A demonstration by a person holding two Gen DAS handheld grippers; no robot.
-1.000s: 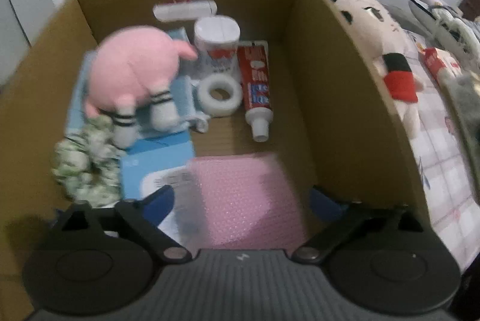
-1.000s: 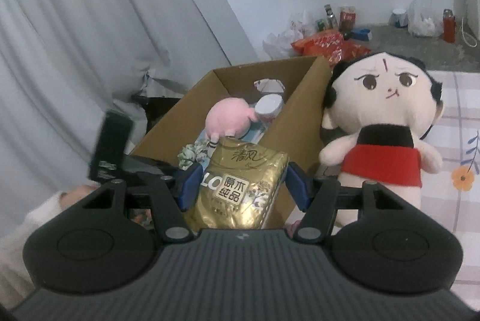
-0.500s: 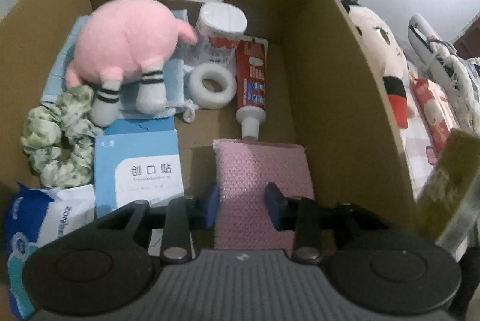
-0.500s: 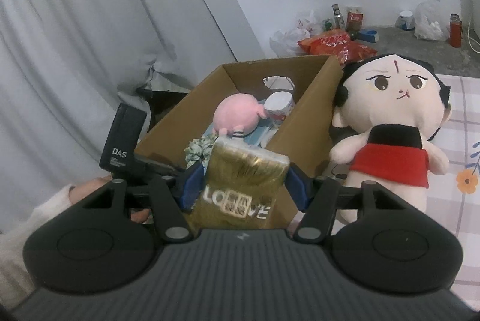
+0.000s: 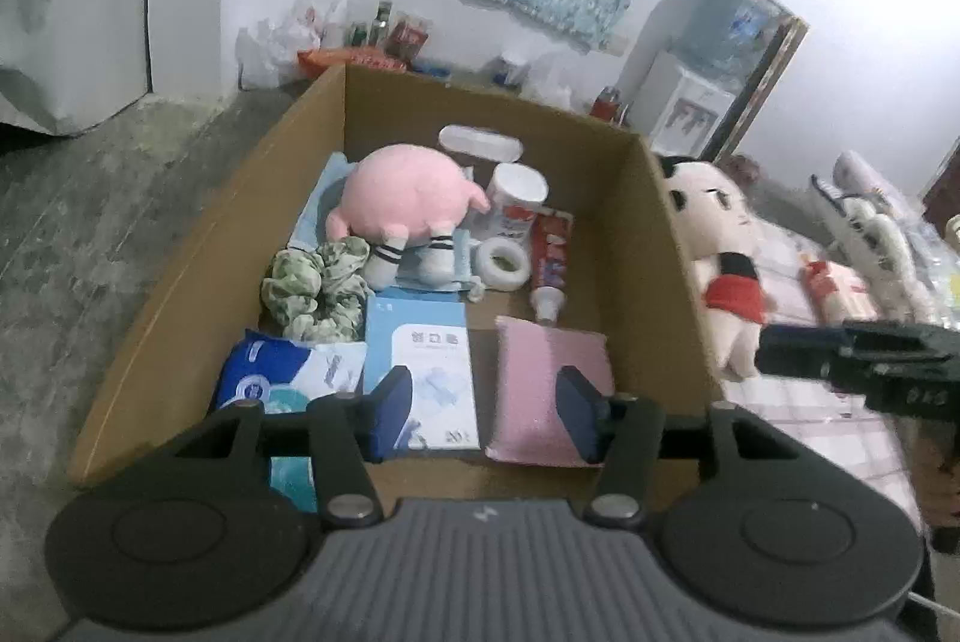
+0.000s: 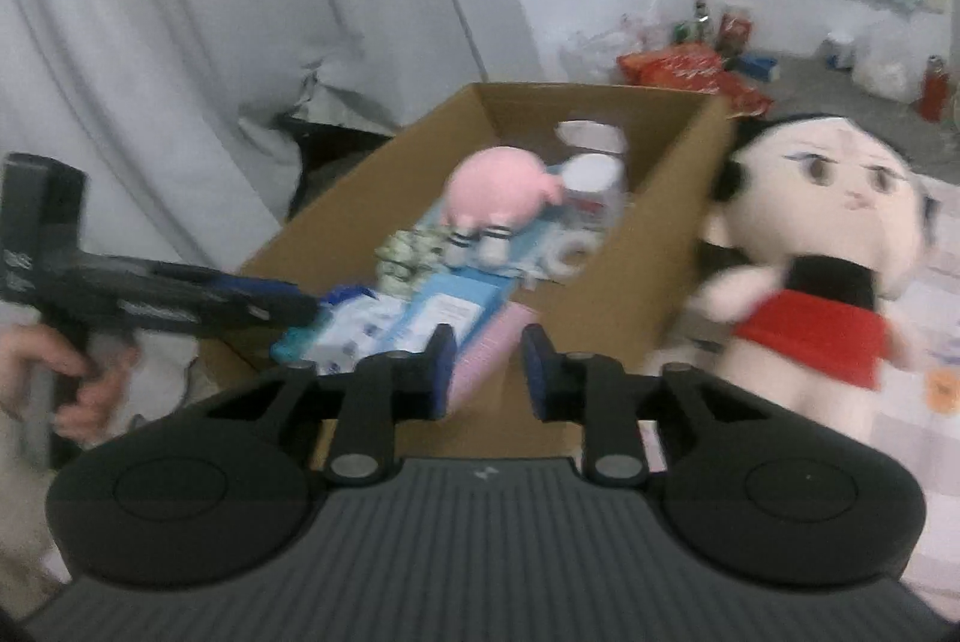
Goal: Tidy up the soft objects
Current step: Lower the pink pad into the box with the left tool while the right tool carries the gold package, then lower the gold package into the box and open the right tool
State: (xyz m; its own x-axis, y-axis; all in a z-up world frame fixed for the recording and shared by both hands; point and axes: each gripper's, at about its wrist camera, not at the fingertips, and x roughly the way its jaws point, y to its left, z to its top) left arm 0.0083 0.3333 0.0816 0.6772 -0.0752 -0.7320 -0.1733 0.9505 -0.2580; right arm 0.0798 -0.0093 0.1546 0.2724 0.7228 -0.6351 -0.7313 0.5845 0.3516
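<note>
The open cardboard box [image 5: 654, 252] holds a pink plush [image 5: 402, 204], a green scrunchie [image 5: 312, 282], a blue wipes pack [image 5: 270, 378], a light-blue plaster box [image 5: 420, 354] and a pink pad [image 5: 534, 384] lying flat at its near right. My left gripper [image 5: 480, 402] hovers over the box's near edge, jaws opening, nothing between them. My right gripper [image 6: 489, 360] faces the box [image 6: 654, 246] from the near side, jaws closing on empty air. A big-headed doll [image 6: 822, 234] in a red skirt stands right of the box. No gold pack is in view.
Toothpaste [image 5: 549, 264], a tape roll [image 5: 503, 265] and a white tub [image 5: 513, 201] lie deeper in the box. A red packet [image 5: 840, 282] rests on the checked cloth. Bags and bottles [image 6: 690, 60] line the far wall. A hand [image 6: 66, 378] holds the left gripper.
My left gripper has drawn back and up out of the box, leaving the pink pad on its floor, and its jaws have widened. The gold pack is gone from my right gripper's narrower jaws.
</note>
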